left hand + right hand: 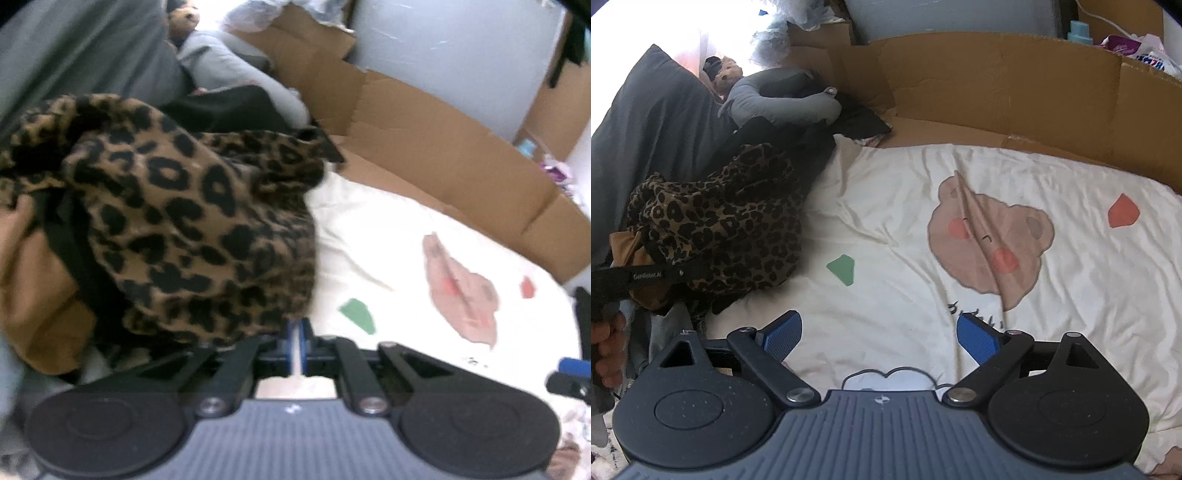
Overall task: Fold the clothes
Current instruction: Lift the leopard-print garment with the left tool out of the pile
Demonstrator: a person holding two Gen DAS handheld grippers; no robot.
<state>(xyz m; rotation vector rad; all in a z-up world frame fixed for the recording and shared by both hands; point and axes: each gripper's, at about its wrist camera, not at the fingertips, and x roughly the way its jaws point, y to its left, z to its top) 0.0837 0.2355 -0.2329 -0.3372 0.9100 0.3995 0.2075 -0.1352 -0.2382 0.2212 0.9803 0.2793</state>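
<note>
Clearly the leopard-print garment (716, 225) is lying bunched on the bed (905, 206), left of the bear print. The left tongs (297, 338) are clenching near its hem; whether cloth is caught, I cannot tell. The right tongs (879, 339) are hanging released. Being soft, light and floppy, it is probably best taken by an edge or corner.

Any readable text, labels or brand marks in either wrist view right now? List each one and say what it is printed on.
"GenRobot.ai", as best it reads: small white print on the black side of the left hand-held gripper, in the right wrist view.
Dark handwritten-style lettering on the cream sheet below the bear print: partly hidden, unreadable.
Print on the plastic bag behind the cardboard: too small to read.
Left wrist view: blurred, nothing legible.
</note>
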